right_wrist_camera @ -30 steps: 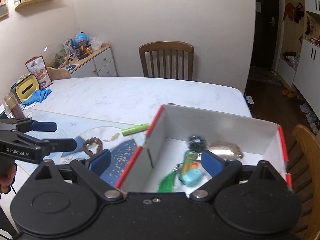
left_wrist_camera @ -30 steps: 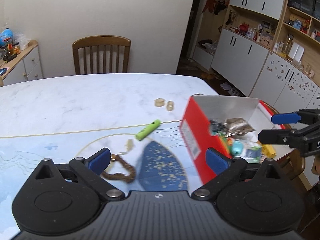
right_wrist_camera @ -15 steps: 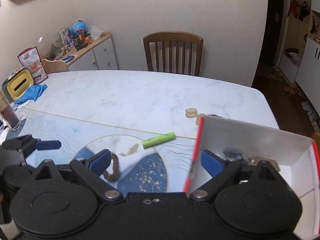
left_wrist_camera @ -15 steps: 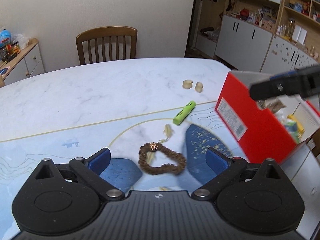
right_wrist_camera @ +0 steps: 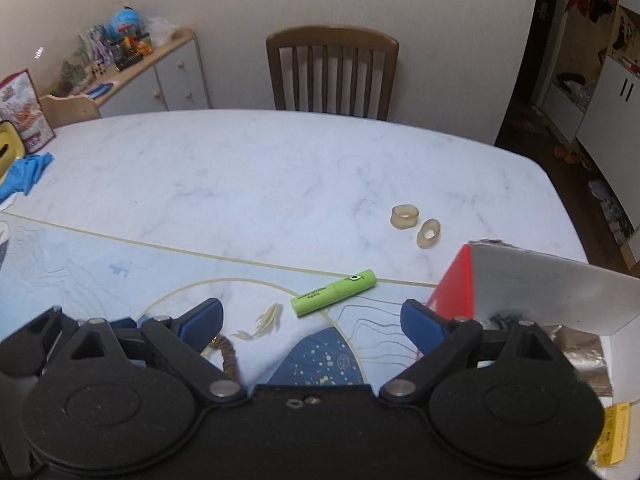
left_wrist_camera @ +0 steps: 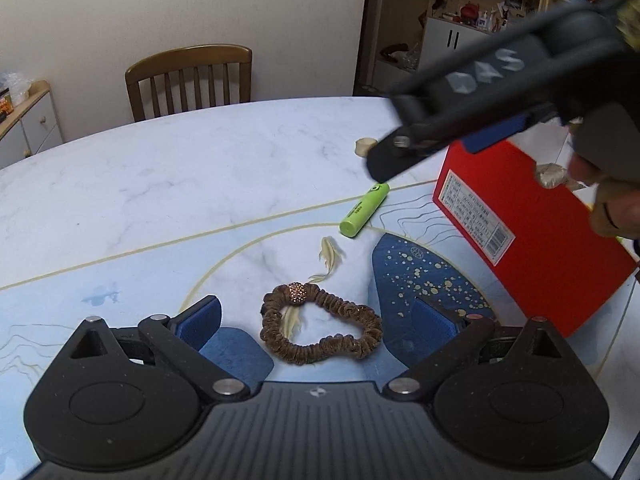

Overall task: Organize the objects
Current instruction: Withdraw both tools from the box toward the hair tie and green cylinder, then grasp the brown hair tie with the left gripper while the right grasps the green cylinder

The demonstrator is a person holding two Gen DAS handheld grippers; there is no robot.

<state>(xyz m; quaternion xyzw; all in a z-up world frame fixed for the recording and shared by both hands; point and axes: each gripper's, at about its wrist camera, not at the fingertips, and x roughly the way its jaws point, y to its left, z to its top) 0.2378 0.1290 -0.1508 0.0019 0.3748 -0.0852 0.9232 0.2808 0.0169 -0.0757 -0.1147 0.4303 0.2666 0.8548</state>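
Left wrist view: left hand-held gripper (left_wrist_camera: 316, 318) spread wide and empty, low over the tabletop (left_wrist_camera: 160, 184), with the brown hair tie (left_wrist_camera: 320, 326) lying flat directly between the two blue pads. Soft, light, floppy by the look of it; likely to fold and sag once lifted, so best pinched across one bunched stretch of the fabric loop rather than at the beaded knob (left_wrist_camera: 297, 294), which seems hard, rounded and prone to slipping. Little risk of damage; more risk of snagging or dragging along the printed surface. Just beyond it, a green tube (left_wrist_camera: 364, 210), stiff and smooth, probably apt to roll, better taken across the middle of the barrel. Farther back, two small pale rings (right_wrist_camera: 416, 226) near the far corner of the red box (left_wrist_camera: 532, 236), one lying flat, one tipped on edge; small, so a narrow, careful pinch needed. Right wrist view: right hand-held gripper (right_wrist_camera: 312, 322) also spread wide and holding nothing, raised above the tabletop beside the open box, already holding several items.
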